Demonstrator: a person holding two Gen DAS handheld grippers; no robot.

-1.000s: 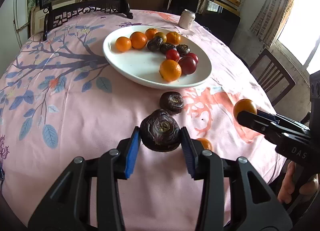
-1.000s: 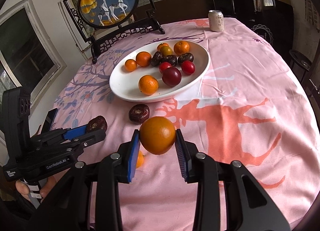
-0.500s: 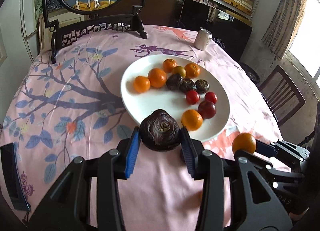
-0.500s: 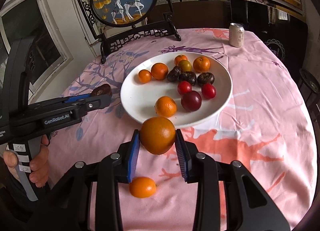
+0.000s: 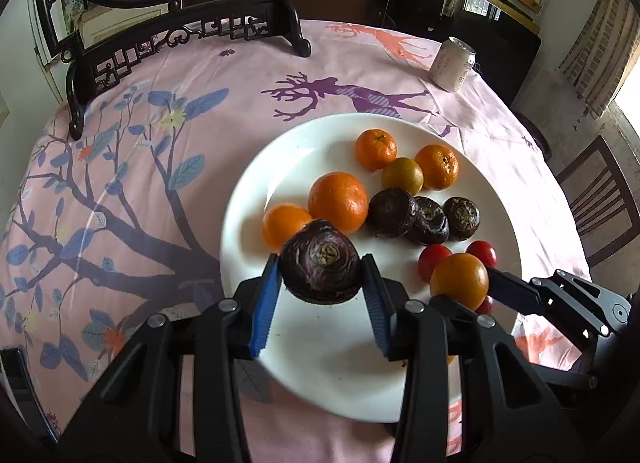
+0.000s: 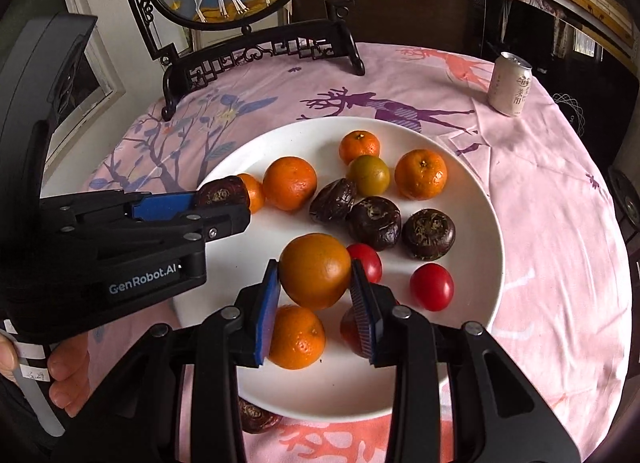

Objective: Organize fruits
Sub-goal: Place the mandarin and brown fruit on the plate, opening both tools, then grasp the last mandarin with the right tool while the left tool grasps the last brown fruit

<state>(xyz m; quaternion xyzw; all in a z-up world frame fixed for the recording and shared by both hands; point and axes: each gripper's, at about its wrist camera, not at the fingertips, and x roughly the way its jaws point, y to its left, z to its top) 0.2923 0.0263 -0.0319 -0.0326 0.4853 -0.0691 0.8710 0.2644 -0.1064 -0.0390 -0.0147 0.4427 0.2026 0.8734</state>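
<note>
Left wrist: pink printed tablecloth (image 5: 224, 111), chair (image 5: 596, 199), perhaps shelves behind.

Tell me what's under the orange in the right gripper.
Under the held orange is the white plate, with another orange below it and a red fruit mostly hidden behind the right gripper; the plate directly beneath is covered.

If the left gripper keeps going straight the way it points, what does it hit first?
Probably the white plate near the two oranges, since the left gripper, shut on a dark water chestnut, points down there; depth is unclear.
</note>
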